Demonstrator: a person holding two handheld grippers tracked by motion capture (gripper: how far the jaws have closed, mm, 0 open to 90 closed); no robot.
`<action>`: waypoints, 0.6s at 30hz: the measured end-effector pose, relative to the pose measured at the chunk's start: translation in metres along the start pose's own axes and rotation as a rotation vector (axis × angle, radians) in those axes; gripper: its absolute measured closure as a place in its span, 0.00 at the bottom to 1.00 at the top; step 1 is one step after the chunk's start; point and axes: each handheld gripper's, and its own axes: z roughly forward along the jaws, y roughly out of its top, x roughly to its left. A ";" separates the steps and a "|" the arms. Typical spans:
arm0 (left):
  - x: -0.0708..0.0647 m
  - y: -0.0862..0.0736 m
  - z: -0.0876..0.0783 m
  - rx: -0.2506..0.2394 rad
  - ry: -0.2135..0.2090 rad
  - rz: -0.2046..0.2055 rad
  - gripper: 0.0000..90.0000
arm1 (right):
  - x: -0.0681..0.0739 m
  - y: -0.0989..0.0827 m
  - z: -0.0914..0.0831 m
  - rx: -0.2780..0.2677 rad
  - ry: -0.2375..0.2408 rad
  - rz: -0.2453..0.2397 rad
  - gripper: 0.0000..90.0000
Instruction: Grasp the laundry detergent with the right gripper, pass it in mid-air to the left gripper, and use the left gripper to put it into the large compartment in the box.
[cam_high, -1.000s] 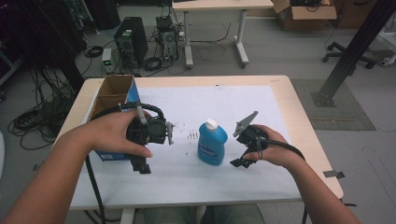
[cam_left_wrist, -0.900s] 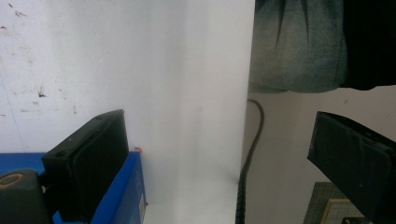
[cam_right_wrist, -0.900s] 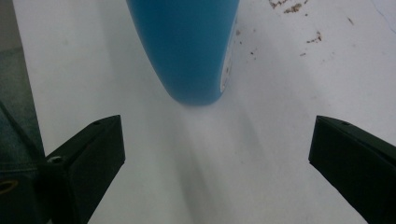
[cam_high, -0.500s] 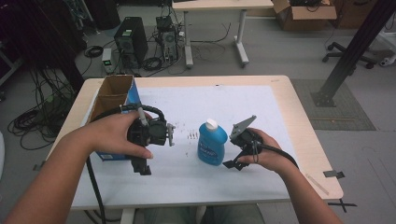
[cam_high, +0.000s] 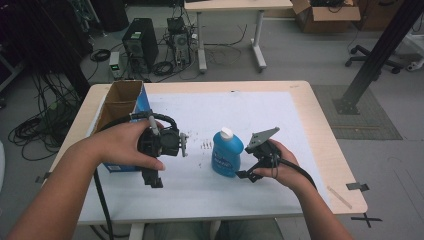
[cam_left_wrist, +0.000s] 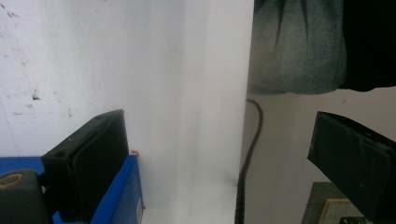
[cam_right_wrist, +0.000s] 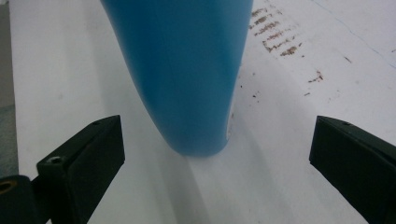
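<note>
1. Right claw (cam_high: 246, 166): jaws spread wide, grasping nothing; 1 blue bottle (cam_high: 226, 153) stands upright just ahead, between the jaw tips but w/ a gap each side.
2. Left claw (cam_high: 152, 179): jaws apart, empty, tips pointing toward the near counter (cam_high: 300, 120) edge; 1 blue cardboard box (cam_high: 120, 107) just beside its left jaw.
3. Room: bare white sheet betw. both claws & beyond the bottle; right claw has spare counter to its right before the edge.
</note>
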 end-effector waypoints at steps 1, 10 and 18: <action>0.000 0.000 0.000 0.001 -0.002 0.001 0.06 | 0.000 0.000 0.000 0.000 0.000 0.000 0.04; 0.000 0.001 0.001 0.004 -0.004 0.001 0.06 | 0.004 0.003 0.006 -0.041 -0.009 -0.004 0.04; 0.000 0.001 0.004 -0.001 -0.007 0.001 0.06 | 0.005 0.003 0.012 -0.106 -0.039 -0.025 0.03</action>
